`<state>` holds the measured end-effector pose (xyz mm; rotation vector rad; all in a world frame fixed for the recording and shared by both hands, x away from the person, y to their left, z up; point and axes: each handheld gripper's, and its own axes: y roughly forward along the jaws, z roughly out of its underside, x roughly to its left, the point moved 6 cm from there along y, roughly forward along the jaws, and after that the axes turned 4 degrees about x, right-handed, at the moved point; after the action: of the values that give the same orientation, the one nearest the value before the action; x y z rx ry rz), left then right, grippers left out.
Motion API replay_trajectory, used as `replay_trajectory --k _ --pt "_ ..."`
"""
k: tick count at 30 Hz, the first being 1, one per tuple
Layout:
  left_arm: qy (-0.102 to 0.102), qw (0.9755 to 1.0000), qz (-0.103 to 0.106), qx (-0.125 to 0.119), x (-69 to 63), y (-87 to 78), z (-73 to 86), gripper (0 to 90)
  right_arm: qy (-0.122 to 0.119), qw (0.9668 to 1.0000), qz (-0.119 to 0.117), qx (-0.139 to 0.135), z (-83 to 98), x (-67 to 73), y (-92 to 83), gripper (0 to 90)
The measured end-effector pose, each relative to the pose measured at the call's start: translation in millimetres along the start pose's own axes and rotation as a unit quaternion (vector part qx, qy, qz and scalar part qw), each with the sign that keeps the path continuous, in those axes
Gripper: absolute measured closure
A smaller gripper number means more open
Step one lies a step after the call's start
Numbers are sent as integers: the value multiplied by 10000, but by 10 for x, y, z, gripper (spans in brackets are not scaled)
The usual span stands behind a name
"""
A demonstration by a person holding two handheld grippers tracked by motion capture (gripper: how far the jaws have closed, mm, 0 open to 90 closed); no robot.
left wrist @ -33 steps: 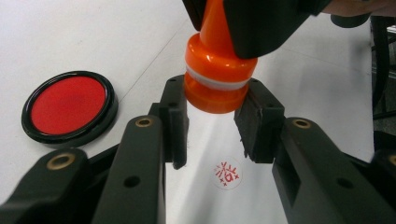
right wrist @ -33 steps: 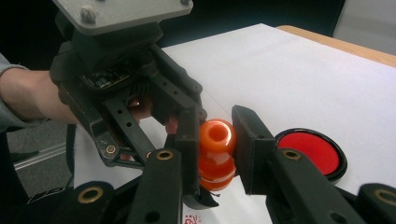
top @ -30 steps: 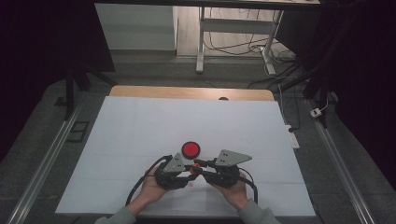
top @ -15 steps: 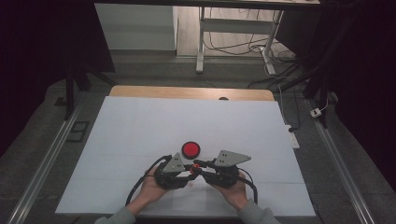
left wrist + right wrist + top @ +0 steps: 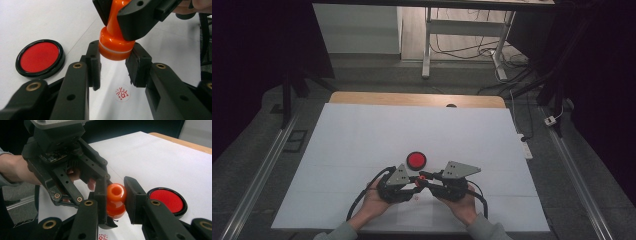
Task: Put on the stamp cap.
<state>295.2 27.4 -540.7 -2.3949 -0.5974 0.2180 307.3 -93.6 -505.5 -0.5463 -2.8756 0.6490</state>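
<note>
An orange stamp (image 5: 113, 47) hangs just above the white sheet (image 5: 362, 135), near its front middle. My right gripper (image 5: 115, 192) is shut on the stamp's (image 5: 116, 195) round knob. My left gripper (image 5: 115, 53) comes from the other side, its pads pressed against the stamp's wide base. In the high view both grippers meet tip to tip, left (image 5: 414, 182) and right (image 5: 423, 178). A red stamped mark (image 5: 122, 93) lies on the sheet under the stamp. The round red ink pad (image 5: 416, 160) in its black dish sits just beyond the grippers.
The white sheet covers most of a wooden table (image 5: 412, 98), with wide bare paper to the left, right and far side. Black cables (image 5: 362, 200) trail from both grippers toward the front edge. Metal rails (image 5: 262, 170) run along the floor on either side.
</note>
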Motion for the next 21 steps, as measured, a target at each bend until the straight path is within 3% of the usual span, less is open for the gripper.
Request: replay_trajectory --k 21 --pt "34 10000 -46 -29 -13 0 -1 650 61 10000 -18 -58 19 1 0 729"
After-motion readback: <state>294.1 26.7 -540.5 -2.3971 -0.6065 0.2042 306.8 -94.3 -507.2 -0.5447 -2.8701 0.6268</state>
